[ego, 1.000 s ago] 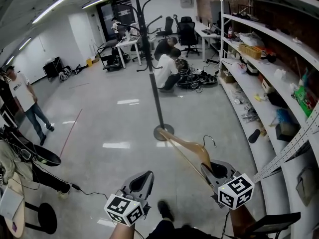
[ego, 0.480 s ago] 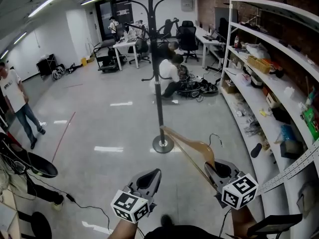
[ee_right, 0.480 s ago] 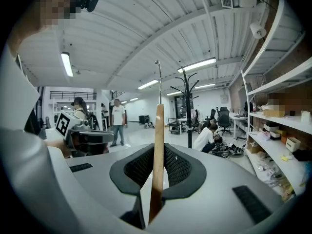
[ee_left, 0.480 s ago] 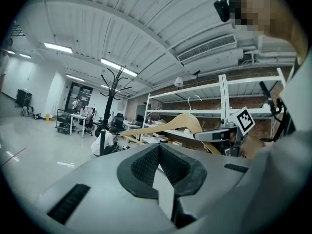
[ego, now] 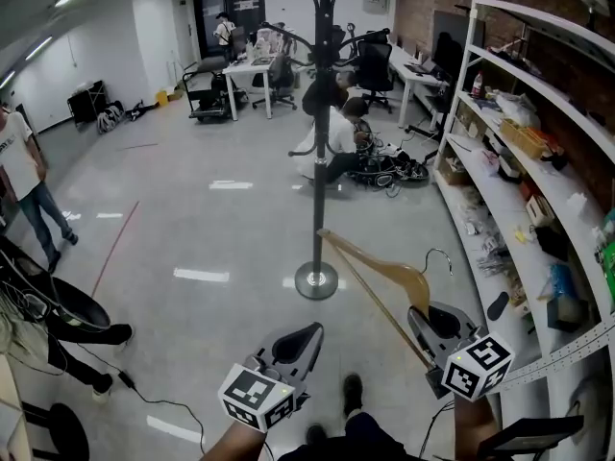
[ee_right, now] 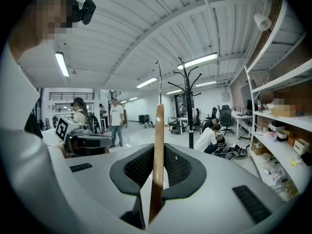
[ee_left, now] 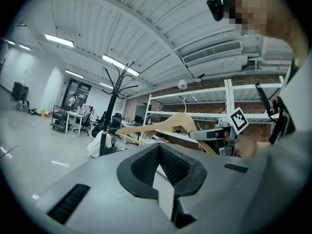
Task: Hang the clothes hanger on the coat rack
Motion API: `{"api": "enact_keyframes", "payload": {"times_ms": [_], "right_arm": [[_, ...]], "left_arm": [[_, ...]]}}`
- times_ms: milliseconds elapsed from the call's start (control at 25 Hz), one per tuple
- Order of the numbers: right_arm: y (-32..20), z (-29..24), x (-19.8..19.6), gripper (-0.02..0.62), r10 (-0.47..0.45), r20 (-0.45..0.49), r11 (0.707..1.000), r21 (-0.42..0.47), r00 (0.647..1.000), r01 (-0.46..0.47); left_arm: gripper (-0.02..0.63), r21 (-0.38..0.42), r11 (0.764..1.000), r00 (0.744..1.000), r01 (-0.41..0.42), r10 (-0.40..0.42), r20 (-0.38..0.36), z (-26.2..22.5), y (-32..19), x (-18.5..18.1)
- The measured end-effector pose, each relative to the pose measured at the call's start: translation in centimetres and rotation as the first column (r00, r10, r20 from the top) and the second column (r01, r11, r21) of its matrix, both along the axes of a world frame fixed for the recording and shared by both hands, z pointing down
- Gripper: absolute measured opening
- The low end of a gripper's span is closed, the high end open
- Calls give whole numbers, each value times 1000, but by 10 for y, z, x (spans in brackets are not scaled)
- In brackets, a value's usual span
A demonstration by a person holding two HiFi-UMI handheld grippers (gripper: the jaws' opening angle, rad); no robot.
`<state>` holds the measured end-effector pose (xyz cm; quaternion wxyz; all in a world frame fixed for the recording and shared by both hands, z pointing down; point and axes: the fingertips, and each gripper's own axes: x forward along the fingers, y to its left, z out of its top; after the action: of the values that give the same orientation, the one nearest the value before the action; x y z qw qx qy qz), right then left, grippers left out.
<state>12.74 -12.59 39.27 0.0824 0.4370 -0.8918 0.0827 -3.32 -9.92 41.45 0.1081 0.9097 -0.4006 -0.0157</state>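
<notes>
Approach step: holding pale wooden clothes hanger clamped in right gripper, near black metal coat rack; left gripper closed, empty. Next, probably lifting hook onto a prong.

The coat rack has been approached: in the head view its pole is now seen larger and more upright, and its top hooks have been carried up to the picture's upper edge. The hanger has been lifted against the coat rack; its far tip, earlier laid over the rack's base, is now seen above the base, just beside the pole on its right. The right gripper and the left gripper have both been brought nearer to the coat rack's base. The standing person far left of the coat rack has been shifted out to the picture's left edge.
</notes>
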Motion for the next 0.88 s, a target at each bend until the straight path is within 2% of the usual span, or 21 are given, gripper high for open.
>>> {"api": "enact_keyframes", "payload": {"times_ms": [120, 280, 600, 880], "right_arm": [[-32, 0, 2, 55, -18, 12, 1000, 15, 1000, 17], [-80, -4, -1, 55, -67, 3, 997, 44, 998, 67], [-196, -24, 31, 55, -135, 17, 988, 80, 991, 134], [-263, -41, 8, 55, -270, -32, 957, 100, 962, 272]], "left_arm": [[0, 22, 1000, 1000, -1, 1, 16, -4, -28, 7], [0, 82, 997, 997, 11, -17, 81, -15, -73, 18], [0, 113, 992, 995, 65, -72, 63, -49, -192, 53], [0, 116, 989, 992, 93, -101, 70, -68, -239, 62]]}}
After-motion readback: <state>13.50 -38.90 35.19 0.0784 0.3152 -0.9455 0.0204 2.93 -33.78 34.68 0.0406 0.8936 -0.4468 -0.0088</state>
